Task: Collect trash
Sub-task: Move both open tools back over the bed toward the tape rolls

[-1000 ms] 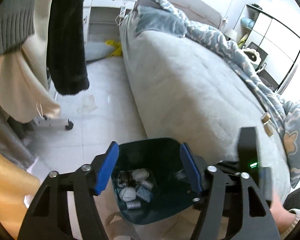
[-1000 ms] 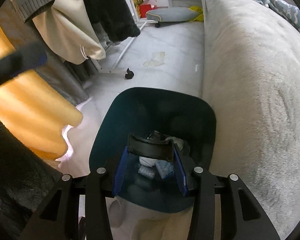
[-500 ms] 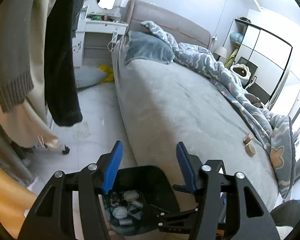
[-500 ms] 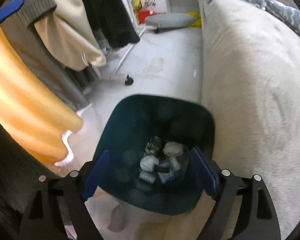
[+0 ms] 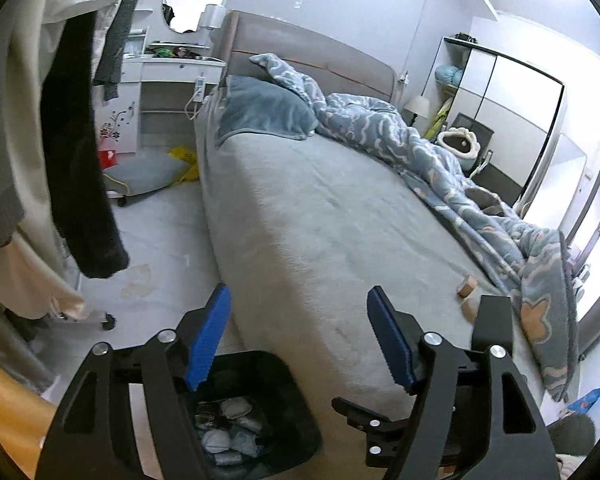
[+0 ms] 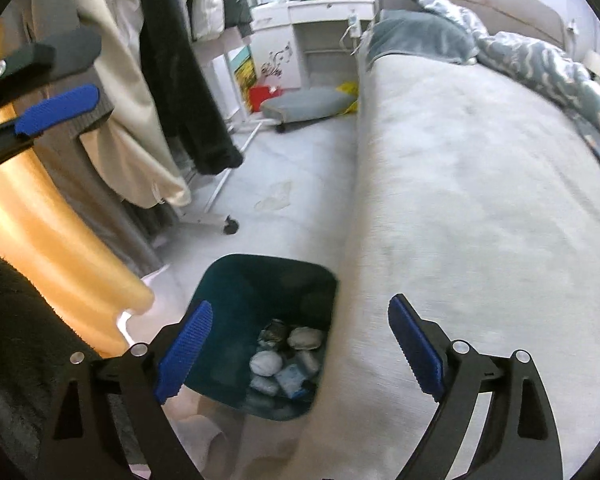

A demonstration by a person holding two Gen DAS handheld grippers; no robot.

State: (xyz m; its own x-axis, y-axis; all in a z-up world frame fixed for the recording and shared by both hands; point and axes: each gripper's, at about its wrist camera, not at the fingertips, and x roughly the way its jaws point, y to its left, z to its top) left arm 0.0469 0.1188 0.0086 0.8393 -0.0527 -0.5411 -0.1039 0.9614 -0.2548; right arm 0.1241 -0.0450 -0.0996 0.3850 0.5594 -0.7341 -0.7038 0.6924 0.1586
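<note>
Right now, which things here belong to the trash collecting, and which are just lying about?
Job:
- dark teal plastic bin
- crumpled pale wrappers in it
- two small tan blocks on the bed

Lying about:
- grey floor cushion
- patterned blue blanket
- hanging clothes

A home bedroom: bed (image 5: 340, 216) with rumpled duvet (image 5: 440, 160), wardrobe (image 5: 512, 120) (hanging clothes (image 6: 156, 80) alongside).

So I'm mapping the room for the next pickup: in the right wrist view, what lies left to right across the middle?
Orange curtain → hanging cream coat → hanging black garment → bare floor → grey bed. Nearer, below that line, the dark teal bin stands against the bed's side.
</note>
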